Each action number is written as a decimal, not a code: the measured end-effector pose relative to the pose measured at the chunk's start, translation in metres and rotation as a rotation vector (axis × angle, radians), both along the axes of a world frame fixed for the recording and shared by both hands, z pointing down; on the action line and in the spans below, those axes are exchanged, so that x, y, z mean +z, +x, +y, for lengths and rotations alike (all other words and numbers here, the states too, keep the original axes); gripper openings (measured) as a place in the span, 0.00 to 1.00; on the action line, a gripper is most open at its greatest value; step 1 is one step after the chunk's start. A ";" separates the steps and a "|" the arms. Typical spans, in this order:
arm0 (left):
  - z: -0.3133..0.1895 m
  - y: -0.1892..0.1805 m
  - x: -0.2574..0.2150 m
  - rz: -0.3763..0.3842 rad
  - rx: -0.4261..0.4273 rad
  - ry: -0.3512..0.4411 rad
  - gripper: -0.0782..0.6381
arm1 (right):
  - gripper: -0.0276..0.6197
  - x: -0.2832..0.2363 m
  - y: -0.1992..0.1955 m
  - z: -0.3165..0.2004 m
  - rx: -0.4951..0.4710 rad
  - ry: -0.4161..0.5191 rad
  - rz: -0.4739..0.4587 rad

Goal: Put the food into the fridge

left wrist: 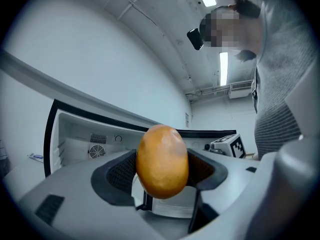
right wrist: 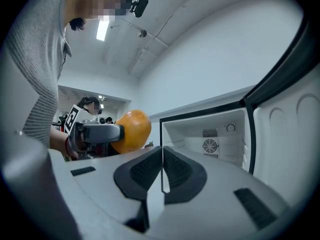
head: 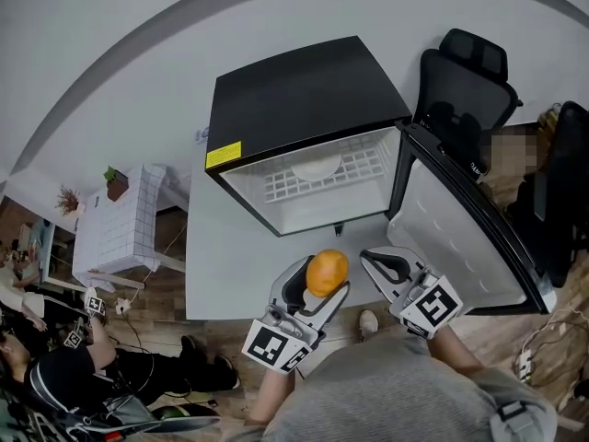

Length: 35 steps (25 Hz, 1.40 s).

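My left hand-held gripper (head: pixel 315 290) is clamped on the orange fruit (left wrist: pixel 162 161), holding it over the near edge of the white surface (head: pixel 235 274), just in front of the open fridge (head: pixel 304 99). My right hand-held gripper (right wrist: pixel 162 160) is clenched on nothing, beside the left one and near the swung-out fridge door (head: pixel 456 238)

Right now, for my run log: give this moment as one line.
left gripper: shut on orange fruit | right gripper: shut, empty | fridge: door open | fruit: not yet inside
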<state>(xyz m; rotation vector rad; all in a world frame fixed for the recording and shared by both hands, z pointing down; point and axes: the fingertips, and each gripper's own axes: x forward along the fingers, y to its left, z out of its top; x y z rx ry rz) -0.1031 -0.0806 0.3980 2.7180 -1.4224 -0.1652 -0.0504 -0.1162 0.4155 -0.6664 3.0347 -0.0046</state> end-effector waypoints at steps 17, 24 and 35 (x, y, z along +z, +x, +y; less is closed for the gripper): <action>-0.057 -0.004 0.002 -0.011 -0.003 -0.002 0.55 | 0.06 0.004 -0.004 -0.047 0.001 0.000 0.001; -0.079 -0.021 0.005 0.006 0.006 0.000 0.55 | 0.06 0.007 -0.011 -0.063 0.053 -0.003 0.008; -0.128 -0.044 0.025 -0.098 0.032 -0.011 0.55 | 0.06 0.018 -0.022 -0.070 0.098 -0.016 0.017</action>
